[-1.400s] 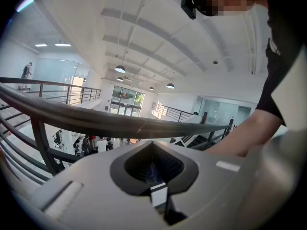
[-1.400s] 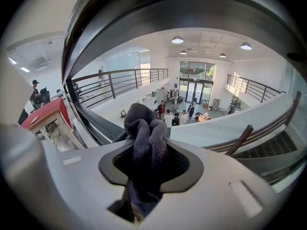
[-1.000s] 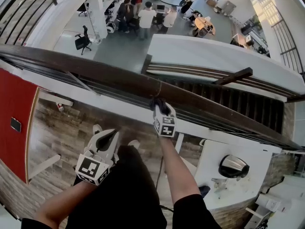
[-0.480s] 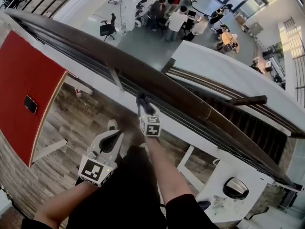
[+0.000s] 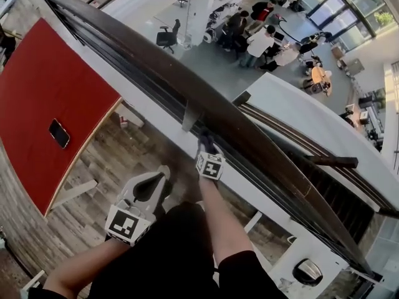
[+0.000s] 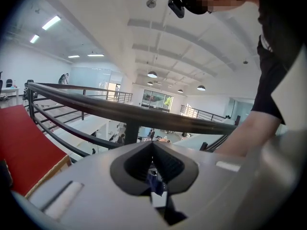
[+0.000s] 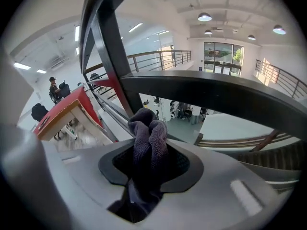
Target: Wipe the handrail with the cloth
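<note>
The dark brown handrail [image 5: 187, 86] runs from upper left to lower right across the head view. My right gripper [image 5: 208, 149] is shut on a bunched dark cloth [image 5: 205, 140] and holds it at the rail's near edge, just right of a post [image 5: 190, 114]. In the right gripper view the cloth [image 7: 149, 140] bulges out of the jaws just below the handrail [image 7: 216, 97]; I cannot tell whether they touch. My left gripper [image 5: 159, 180] hangs lower, near my body and away from the rail, shut on nothing. The left gripper [image 6: 152, 150] faces the handrail [image 6: 144, 113] from below.
Thin lower rails [image 5: 156, 98] run beneath the handrail. A red tabletop [image 5: 43, 86] with a phone [image 5: 59, 132] lies at the left. Far below, people [image 5: 255, 36] stand around desks. A staircase [image 5: 324, 179] drops at the right.
The right gripper has slid the cloth leftward along the rail, closer to the post. The head view has swung, so the rail now slants more steeply. The left gripper has stayed low.
</note>
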`<state>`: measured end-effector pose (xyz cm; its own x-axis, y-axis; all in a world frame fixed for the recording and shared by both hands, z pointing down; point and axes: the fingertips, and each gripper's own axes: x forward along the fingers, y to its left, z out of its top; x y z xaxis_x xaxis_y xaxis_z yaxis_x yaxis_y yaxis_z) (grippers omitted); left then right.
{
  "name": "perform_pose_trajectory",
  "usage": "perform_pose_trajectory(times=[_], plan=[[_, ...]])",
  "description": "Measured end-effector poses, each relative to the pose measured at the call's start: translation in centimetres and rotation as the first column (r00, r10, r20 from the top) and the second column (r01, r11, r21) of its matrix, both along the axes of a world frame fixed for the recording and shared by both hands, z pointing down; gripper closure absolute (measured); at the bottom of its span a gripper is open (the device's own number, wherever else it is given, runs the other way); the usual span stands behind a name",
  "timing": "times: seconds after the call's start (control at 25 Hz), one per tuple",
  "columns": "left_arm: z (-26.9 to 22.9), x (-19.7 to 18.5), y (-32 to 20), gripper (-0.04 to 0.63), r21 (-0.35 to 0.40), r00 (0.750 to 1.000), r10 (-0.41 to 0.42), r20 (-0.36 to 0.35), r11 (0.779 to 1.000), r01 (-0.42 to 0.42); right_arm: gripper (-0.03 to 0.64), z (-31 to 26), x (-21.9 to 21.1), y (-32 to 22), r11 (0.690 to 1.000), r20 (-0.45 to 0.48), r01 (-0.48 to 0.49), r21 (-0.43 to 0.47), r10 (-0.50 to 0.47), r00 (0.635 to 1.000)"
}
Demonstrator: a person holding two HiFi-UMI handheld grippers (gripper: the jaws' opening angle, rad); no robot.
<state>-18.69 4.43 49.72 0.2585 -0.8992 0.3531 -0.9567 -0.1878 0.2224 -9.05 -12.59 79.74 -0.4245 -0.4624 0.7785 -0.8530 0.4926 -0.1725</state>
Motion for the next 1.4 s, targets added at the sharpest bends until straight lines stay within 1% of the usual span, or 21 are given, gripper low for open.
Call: perform_pose_trajectory(times=[0.12,0.32,0.48,0.64,0.84,1.0,1.16,1.28,1.4], plan=[[0.3,-1.4,0.0,0.597,-0.012,1.0,-0.012,0.012,1.0,0.012,0.492,1.1,-1.2,-1.2,1.0,-0.003,-0.009,0.004,0.009,1.0],[1.0,-3.0,-0.9,0.597,-0.017,1.0,0.01,0.024,1.0,-0.009,0.492,2.4,-1.5,-3.9,0.997,0.001,-0.071,0.004,0.071,0.997],[1.1,-3.9,-1.1,0.597,-0.023,0.999,0.02,0.029,1.0,-0.02,0.492,3.0,-2.3,-4.7,0.996,0.01,-0.088,0.004,0.088,0.996],[1.7,-3.9,-1.0,0.597,-0.032,0.998,0.048,0.034,0.998,-0.046,0.492,3.7,-2.6,-5.2,0.991,0.032,-0.132,-0.015,0.133,0.991],[1.9,-4.5,-0.4,0.597,-0.064,0.997,0.064,0.05,0.996,-0.061,0.491,4.5,-2.9,-4.9,0.987,0.064,-0.149,-0.057,0.153,0.986],[2.2,-3.9,-0.5,0.597,-0.092,0.993,0.1,0.059,0.991,-0.095,0.489,4.3,-2.9,-5.3,0.981,0.111,-0.172,-0.085,0.181,0.977],[1.8,-3.0,-0.4,0.597,-0.091,0.991,0.108,0.073,0.991,-0.101,0.489,4.2,-2.2,-5.2,0.986,0.086,-0.15,-0.067,0.155,0.984],[1.6,-2.6,-0.1,0.597,-0.099,0.994,0.094,0.061,0.991,-0.087,0.489,4.0,-1.2,-5.2,0.989,0.063,-0.137,-0.048,0.14,0.988],[1.7,-1.8,0.7,0.597,-0.119,0.996,0.077,0.049,0.99,-0.071,0.488,4.1,-0.3,-4.8,0.99,0.067,-0.13,-0.047,0.133,0.989]])
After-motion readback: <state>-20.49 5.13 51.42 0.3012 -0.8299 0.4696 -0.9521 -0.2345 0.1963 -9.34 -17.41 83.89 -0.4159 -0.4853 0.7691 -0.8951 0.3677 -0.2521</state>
